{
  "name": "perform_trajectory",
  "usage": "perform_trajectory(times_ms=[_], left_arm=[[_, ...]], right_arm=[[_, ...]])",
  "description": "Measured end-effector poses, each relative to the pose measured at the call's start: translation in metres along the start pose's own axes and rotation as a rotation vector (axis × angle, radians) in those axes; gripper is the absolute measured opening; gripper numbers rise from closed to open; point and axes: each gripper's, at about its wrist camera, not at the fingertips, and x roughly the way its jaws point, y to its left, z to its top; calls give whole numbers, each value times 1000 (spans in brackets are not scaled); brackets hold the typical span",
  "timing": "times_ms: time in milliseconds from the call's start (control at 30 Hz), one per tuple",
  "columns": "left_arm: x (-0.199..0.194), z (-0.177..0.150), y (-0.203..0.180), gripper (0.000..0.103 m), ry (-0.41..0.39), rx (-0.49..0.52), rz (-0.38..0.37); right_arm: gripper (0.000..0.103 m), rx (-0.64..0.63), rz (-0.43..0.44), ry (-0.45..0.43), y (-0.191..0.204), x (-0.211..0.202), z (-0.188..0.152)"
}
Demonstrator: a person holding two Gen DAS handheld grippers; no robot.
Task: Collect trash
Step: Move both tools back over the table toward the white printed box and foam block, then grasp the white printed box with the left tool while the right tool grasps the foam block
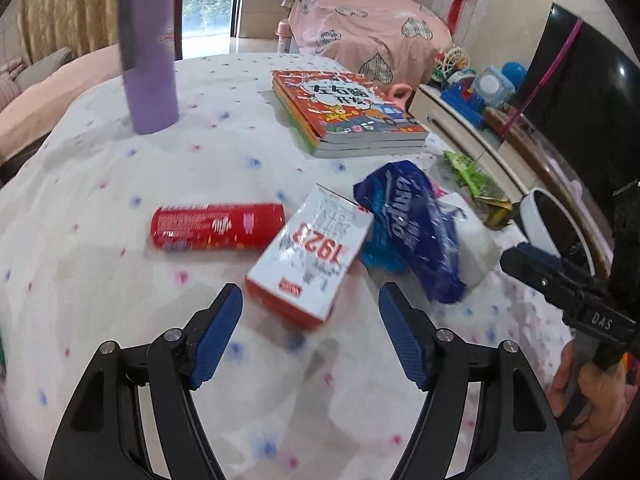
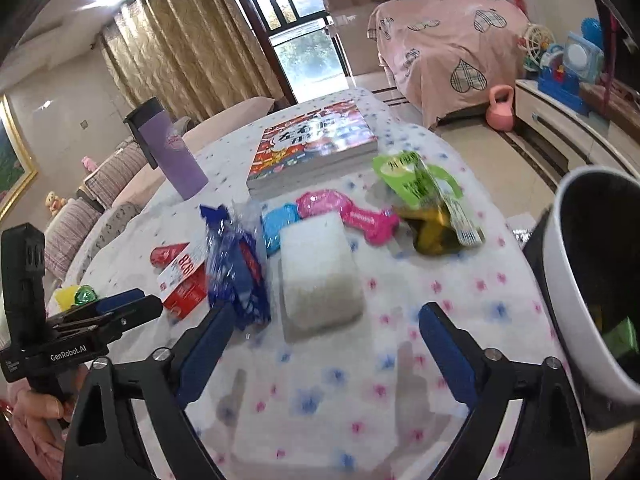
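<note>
Left wrist view: left tool [image 1: 310, 316] released, jaws straddling nothing, low-centre, near the white-and-red cardboard carton [image 1: 310, 256]; advance squarely, then pinch its narrow sides. Right tool [image 2: 324, 334] also released.

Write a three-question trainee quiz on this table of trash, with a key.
1. True or false: the red tube stands upright.
2. What lies directly ahead of the left claw? A) purple tumbler B) white-and-red box C) book stack
3. Fill in: the blue wrapper lies beside the white ____.

Key: 1 false, it lies on its side. 2 B, the white-and-red box; the purple tumbler and book stack sit farther back. 3 block.
</note>
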Motion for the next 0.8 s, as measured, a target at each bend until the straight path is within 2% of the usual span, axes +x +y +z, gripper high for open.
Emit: perform_trajectory(times_ms=[133,233,267,300,367,500,800], left_arm=[[12,8,-2,72,7,17,19],[18,12,-5,72,3,33,29],[19,11,-7,67,6,45,35],[20,10,-10,57,6,58,43],[20,8,-14,55,7,83,56],[10,-2,-18,53,9,69,21],[-27,-39,-34,53,7,-18,-88]], right_arm=[[80,-13,-17,32,1,21,11],[78,-7,-11,68,-2,37,14],[72,-5,-3,77,-2,40,14],[68,-9,-2,82,-2,42,13],[52,-22,3,93,1,46,12],[50,-50,2,69,8,36,7],[49,3,36,11,-4,-14,-14]])
